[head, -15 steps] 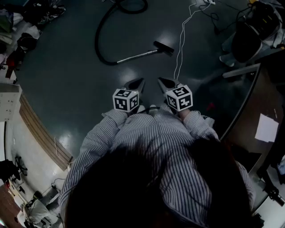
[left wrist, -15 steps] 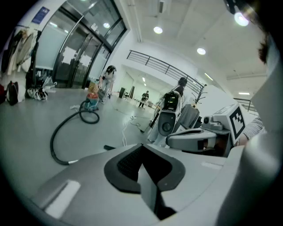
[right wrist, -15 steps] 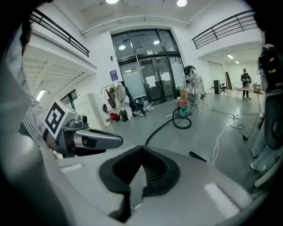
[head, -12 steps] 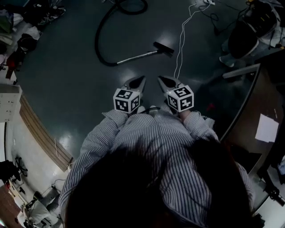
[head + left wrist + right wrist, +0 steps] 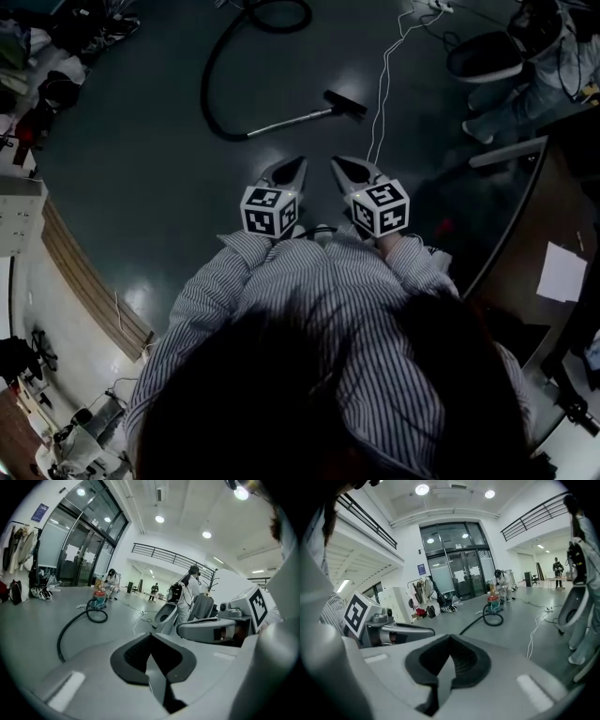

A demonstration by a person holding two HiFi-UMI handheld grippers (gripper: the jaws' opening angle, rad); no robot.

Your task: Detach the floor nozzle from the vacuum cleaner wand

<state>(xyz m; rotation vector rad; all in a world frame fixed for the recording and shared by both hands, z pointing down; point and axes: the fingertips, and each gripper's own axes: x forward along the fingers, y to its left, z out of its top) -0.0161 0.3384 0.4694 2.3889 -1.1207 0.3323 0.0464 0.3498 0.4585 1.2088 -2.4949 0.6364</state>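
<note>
A silver vacuum wand (image 5: pixel 289 118) lies on the dark floor ahead of me, with a black floor nozzle (image 5: pixel 345 102) on its right end. A black hose (image 5: pixel 214 75) curves from its left end up to the canister, seen far off as a small red and teal canister (image 5: pixel 98 600) (image 5: pixel 494 603). Both grippers hover well short of the wand. My left gripper (image 5: pixel 298 167) and right gripper (image 5: pixel 339 165) are shut and hold nothing. In each gripper view the black pads meet, left gripper (image 5: pixel 151 637), right gripper (image 5: pixel 450 639).
A thin white cable (image 5: pixel 382 84) runs down the floor just right of the nozzle. A person in white (image 5: pixel 525 66) stands at the upper right beside a dark desk (image 5: pixel 525 253) with a paper. Bags and clothes (image 5: pixel 47 84) lie at the left; a wooden skirting (image 5: pixel 89 281) edges the wall.
Both grippers have edged slightly forward toward the wand. The person at the upper right has shifted position.
</note>
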